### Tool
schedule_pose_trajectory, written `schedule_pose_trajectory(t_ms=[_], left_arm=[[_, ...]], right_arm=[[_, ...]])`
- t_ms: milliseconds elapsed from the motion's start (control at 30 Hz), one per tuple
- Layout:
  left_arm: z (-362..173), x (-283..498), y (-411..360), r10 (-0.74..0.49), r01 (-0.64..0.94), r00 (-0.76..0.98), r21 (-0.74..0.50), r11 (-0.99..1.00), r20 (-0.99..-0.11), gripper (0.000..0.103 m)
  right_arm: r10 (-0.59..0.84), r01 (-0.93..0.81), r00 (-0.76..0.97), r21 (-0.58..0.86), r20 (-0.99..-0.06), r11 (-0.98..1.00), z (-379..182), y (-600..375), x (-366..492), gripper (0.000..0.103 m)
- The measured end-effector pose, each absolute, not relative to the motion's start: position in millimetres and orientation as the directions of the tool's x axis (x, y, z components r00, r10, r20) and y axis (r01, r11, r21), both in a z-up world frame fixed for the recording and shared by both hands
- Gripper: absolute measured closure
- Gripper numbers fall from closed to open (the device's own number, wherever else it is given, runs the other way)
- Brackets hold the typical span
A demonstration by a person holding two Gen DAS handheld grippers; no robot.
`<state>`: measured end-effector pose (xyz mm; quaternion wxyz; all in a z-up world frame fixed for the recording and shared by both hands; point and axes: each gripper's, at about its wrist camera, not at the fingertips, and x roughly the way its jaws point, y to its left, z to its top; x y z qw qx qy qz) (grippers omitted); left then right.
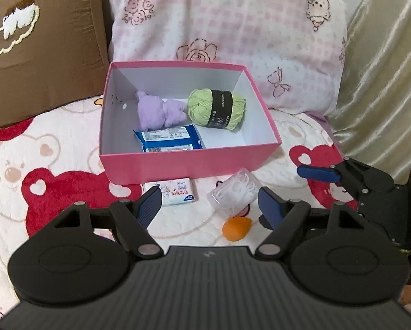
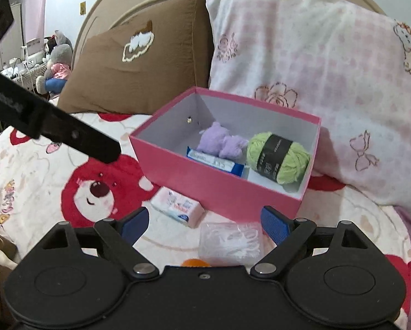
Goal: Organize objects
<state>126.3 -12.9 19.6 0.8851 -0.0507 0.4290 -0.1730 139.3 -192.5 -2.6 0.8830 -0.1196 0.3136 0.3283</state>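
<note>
On the bed, over a white plush blanket (image 1: pixel 67 148) printed with red bears, sits an open pink cardboard box (image 1: pixel 188 162) with a white inside, its back edge close to a pink-checked pillow (image 1: pixel 233 22); a brown cushion (image 1: pixel 40 41) with a white embroidered cloud leans to the left of that pillow. Inside the box I count three things: one lilac plush toy (image 1: pixel 158 111), one ball of light green yarn (image 1: pixel 216 107) with a black paper band, and one blue-and-white packet (image 1: pixel 169 139) lying flat, the plush resting partly on it. Outside, just in front of the box's near wall, lie three more: one small white-and-pink packet (image 1: pixel 175 191), one clear plastic case (image 1: pixel 234 192) full of white pieces, and one small orange egg-shaped object (image 1: pixel 237 228) touching the case's near corner. The left gripper (image 1: pixel 211 206) hangs above these loose things with its blue-padded jaws apart and nothing between the pads. The right gripper (image 2: pixel 205 224) has its jaws spread wide, clamping nothing; the clear case (image 2: pixel 230 243) lies low between its fingers, and the orange object (image 2: pixel 195 262) is mostly hidden behind the gripper's body. Nothing blocks the box's open top. A gold curtain (image 1: pixel 384 68) hangs at the right.
</note>
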Motion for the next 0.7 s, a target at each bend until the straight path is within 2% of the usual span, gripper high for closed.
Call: schedule_pose_trajectory(t_ms=[433,600,700], left_arm=[[-37.4,143.5,-40.2,-0.403,0.250,0.538,-0.316,0.915,-0.741,0.027],[-64.1,152.3,-50.2,-0.359,0.229,0.519,-0.278,0.933,-0.776,0.027],[-76.1,156.9,-48.9,-0.355,0.195,0.516,-0.297,0.935,-0.779,0.027]], right_arm=[[0.504,-0.656,0.557,0.023,-0.660,0.755,-53.1,-205.4,148.6,0.012],[0.501,-0.657,0.542,0.032,-0.674,0.753,-68.5,-207.2,163.2,0.012],[0.496,-0.643,0.532,0.054,-0.686,0.764,-75.6,-203.8,179.3,0.012]])
